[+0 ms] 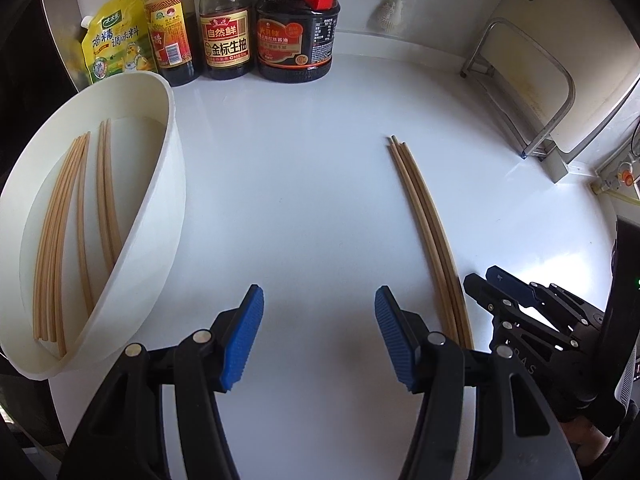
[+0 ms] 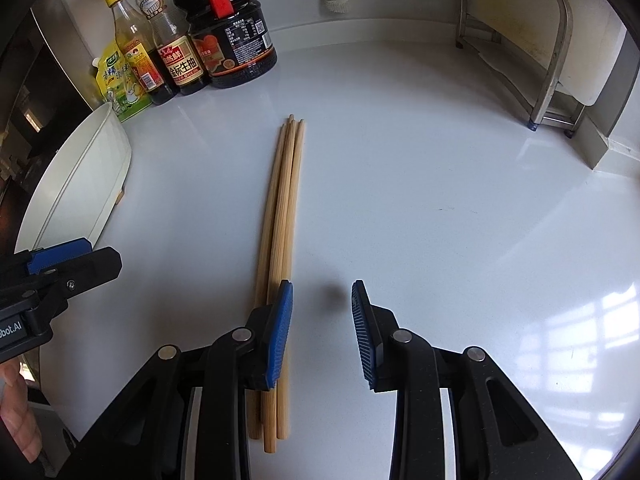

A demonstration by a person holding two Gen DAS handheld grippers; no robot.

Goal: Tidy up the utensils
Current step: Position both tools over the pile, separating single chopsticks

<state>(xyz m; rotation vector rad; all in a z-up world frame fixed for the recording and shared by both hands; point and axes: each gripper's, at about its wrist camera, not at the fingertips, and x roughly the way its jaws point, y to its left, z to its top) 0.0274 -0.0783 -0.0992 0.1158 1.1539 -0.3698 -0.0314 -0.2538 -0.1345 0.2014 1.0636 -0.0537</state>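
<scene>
A loose bundle of wooden chopsticks (image 2: 282,220) lies lengthwise on the white counter (image 2: 440,200). My right gripper (image 2: 322,320) hovers low over their near end, open. Its left pad (image 2: 280,332) is above the sticks and the gap holds only bare counter. The same chopsticks (image 1: 424,232) show at the right of the left wrist view, beside the right gripper's fingers (image 1: 492,284). My left gripper (image 1: 320,328) is open over bare counter, between the sticks and a white oval container (image 1: 168,184). Several more chopsticks (image 1: 60,232) lie inside that container.
Sauce bottles (image 1: 224,28) and a yellow seasoning pouch (image 1: 112,40) stand along the back wall. A metal rack (image 1: 532,92) stands at the right and a brush (image 1: 390,12) hangs behind. A wall socket (image 1: 620,176) is at the far right. A hand (image 2: 16,412) holds the left gripper (image 2: 72,260).
</scene>
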